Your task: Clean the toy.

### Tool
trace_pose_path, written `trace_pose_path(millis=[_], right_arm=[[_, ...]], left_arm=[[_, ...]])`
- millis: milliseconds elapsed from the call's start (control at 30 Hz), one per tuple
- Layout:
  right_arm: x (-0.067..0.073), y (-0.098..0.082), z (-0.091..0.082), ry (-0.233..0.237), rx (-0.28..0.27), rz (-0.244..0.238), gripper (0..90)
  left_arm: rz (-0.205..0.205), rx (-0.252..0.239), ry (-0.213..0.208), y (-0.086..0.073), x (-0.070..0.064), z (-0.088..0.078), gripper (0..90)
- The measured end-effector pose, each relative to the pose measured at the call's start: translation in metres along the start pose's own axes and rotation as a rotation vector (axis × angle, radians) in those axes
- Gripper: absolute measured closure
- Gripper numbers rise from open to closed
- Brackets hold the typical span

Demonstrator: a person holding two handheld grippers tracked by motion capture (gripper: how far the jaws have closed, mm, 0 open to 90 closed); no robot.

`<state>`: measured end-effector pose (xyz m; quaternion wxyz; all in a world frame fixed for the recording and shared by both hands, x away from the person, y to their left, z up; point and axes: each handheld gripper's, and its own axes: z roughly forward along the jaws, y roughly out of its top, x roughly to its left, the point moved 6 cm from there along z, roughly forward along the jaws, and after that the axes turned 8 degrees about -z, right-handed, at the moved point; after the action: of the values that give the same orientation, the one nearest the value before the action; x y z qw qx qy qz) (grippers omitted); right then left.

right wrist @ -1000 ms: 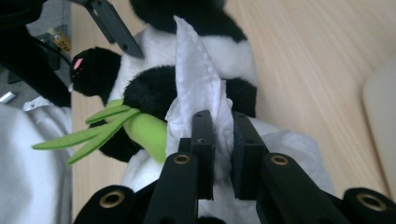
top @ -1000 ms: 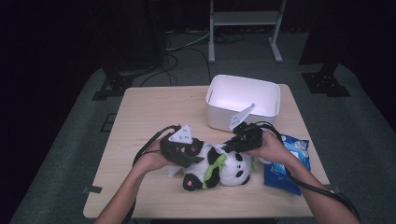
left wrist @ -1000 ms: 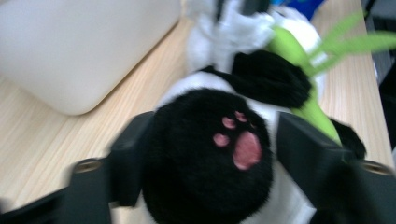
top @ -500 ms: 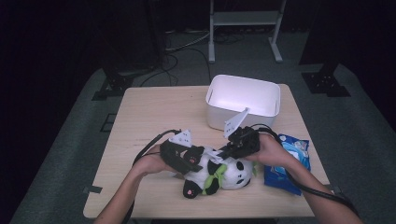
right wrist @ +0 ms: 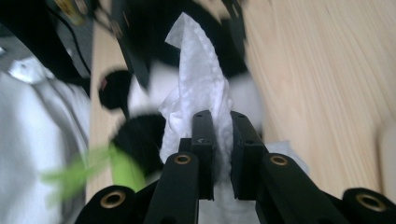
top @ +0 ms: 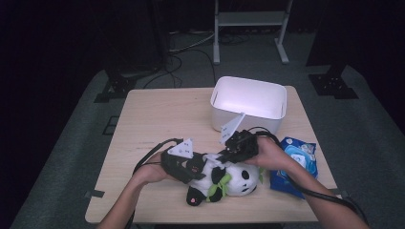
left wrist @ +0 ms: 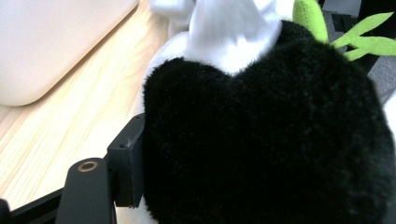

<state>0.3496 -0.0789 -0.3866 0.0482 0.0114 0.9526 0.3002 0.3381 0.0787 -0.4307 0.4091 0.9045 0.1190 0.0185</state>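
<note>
Two grippers work on a panda plush with a white tissue at the near edge of the surface.

The panda plush lies on its side near the front of the surface. The left gripper has its jaws around a black furry limb and has just been closing on it. The right gripper, jaws nearly together, pinches a white tissue just above the plush. A blue packet lies right of the plush; a white tub stands farther back.
</note>
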Motion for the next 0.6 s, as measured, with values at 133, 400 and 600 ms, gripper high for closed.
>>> trace_pose_path(millis=[133, 400, 600], right_arm=[[-0.001, -0.024, -0.019, -0.008, -0.016, 0.059, 81.0], [-0.002, -0.028, -0.026, -0.030, -0.033, 0.071, 81.0], [0.003, 0.003, -0.001, 0.010, -0.047, 0.003, 81.0]], left_arm=[[0.003, -0.007, -0.002, 0.001, -0.001, 0.001, 30.8], [0.015, 0.007, 0.004, 0.004, -0.003, 0.001, 30.8], [0.030, 0.002, 0.000, 0.003, -0.004, 0.001, 30.8]])
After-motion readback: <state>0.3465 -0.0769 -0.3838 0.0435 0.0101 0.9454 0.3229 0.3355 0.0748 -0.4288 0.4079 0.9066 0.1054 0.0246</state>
